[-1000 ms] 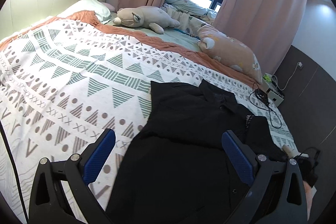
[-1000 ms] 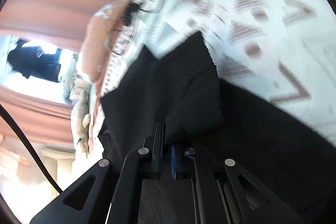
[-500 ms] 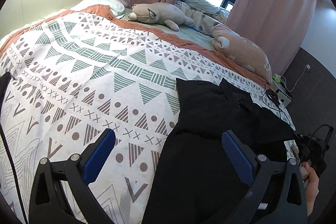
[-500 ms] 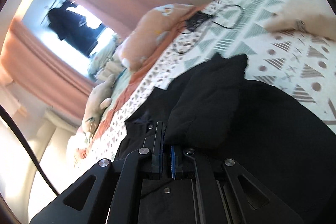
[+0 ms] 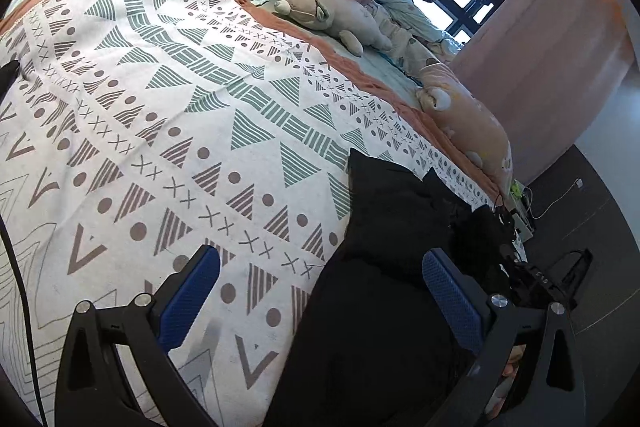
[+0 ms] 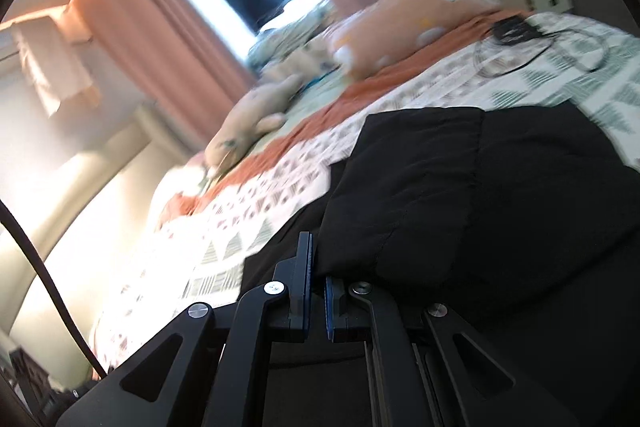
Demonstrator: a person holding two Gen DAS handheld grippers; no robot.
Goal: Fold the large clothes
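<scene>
Right gripper [image 6: 316,285] is pinching a fold of the black garment [image 6: 480,195], pads nearly together w/ cloth between. Left gripper [image 5: 320,291] is hanging wide apart, gripping nothing, above the bedspread [image 5: 180,107] & the garment's edge. Garment is lying on the bed's right side, near an orange pillow [image 5: 468,123] & a plush toy [image 5: 336,15].

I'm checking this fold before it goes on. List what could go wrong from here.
1. The right claw pinches only a thin edge of the black garment; the cloth may slip out mid-fold.
2. The left claw is open and holds nothing, so the garment's unheld side may bunch or drag on the patterned blanket.
3. A black cable lies on the blanket beyond the garment; a wide sweep might snag it.
</scene>
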